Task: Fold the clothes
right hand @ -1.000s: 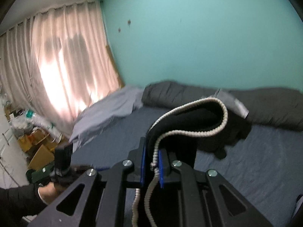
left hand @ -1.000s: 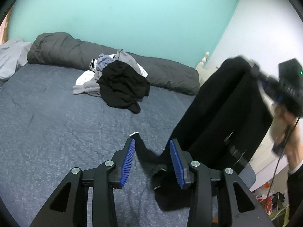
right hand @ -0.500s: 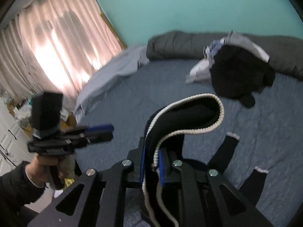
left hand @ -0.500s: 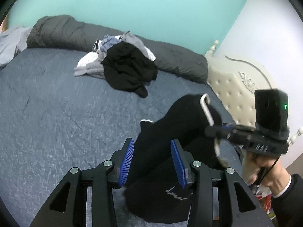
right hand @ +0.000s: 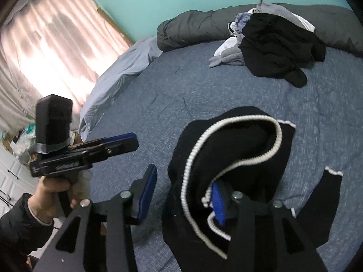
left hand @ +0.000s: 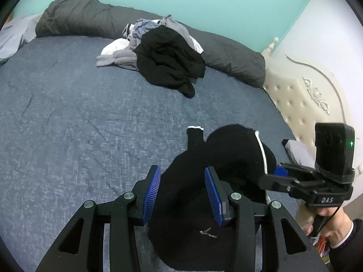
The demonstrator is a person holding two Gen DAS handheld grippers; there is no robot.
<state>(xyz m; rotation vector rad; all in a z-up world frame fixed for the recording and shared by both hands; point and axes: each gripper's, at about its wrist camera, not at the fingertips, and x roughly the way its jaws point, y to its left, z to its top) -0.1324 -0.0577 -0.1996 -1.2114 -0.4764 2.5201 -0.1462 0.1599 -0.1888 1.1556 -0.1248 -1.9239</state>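
Note:
A black garment with white trim (left hand: 226, 158) lies bunched on the blue bed cover (left hand: 79, 124) at the near edge. My left gripper (left hand: 182, 195) is open, its jaws on either side of the garment's near part. My right gripper (right hand: 183, 195) is open; the garment (right hand: 226, 149) hangs draped over its right finger (right hand: 217, 204). The right gripper also shows in the left wrist view (left hand: 279, 176), and the left gripper shows in the right wrist view (right hand: 122, 141).
A pile of mixed clothes (left hand: 158, 52) lies at the far side of the bed against a long dark grey bolster (left hand: 90, 20). A cream tufted headboard (left hand: 306, 108) stands on the right. Curtains (right hand: 45, 45) and a pale sheet (right hand: 118, 72) are on the left.
My right gripper has opened and let go of the black garment's trim. The garment came down from hanging in the air and now rests bunched on the bed.

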